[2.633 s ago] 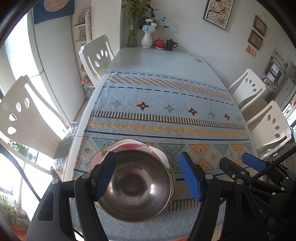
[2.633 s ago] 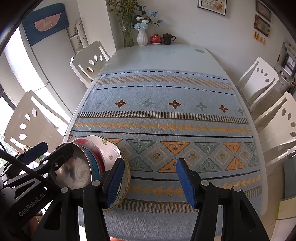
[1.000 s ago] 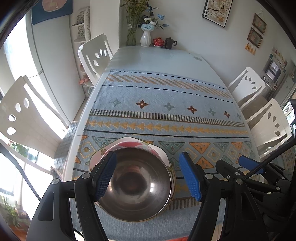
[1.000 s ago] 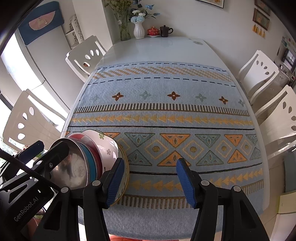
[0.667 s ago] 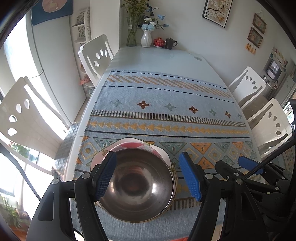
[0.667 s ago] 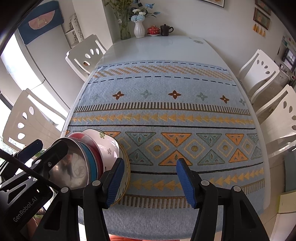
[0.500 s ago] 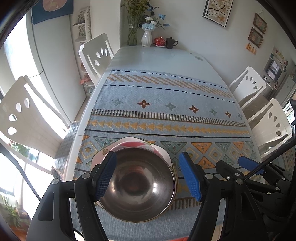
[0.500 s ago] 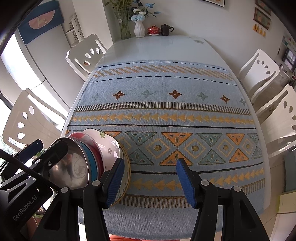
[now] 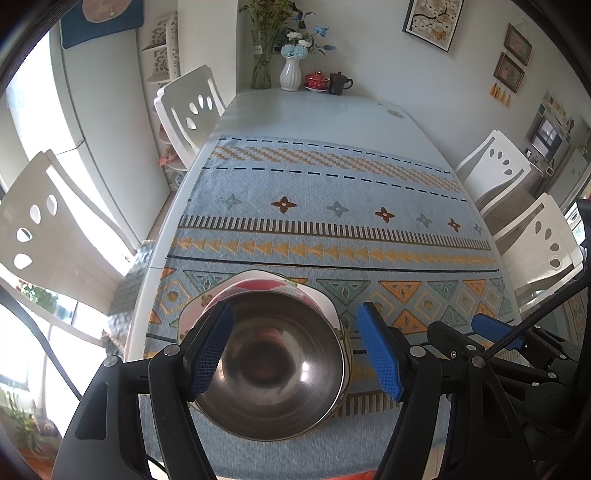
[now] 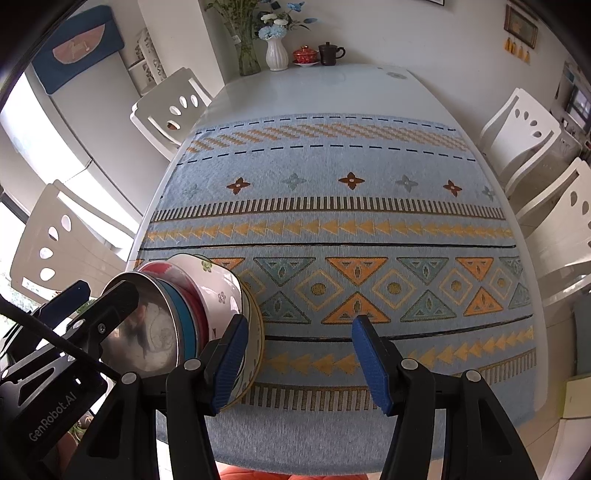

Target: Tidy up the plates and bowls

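Here we hover the left claw (image 9: 291, 350), open, astride the steel bowl (image 9: 271, 373) nested atop the stack; the right claw (image 10: 295, 363) waits open over bare cloth.

Patterned blue cloth (image 9: 332, 229) covering the near surface (image 9: 314, 114) ahead of the tongs, white vase of flowers (image 9: 290, 72), red lidded cup (image 9: 316, 79) and dark mug (image 9: 338, 83) standing at the far end, white chairs (image 9: 190, 107) flanking both sides, framed pictures (image 9: 432, 18) hanging beyond
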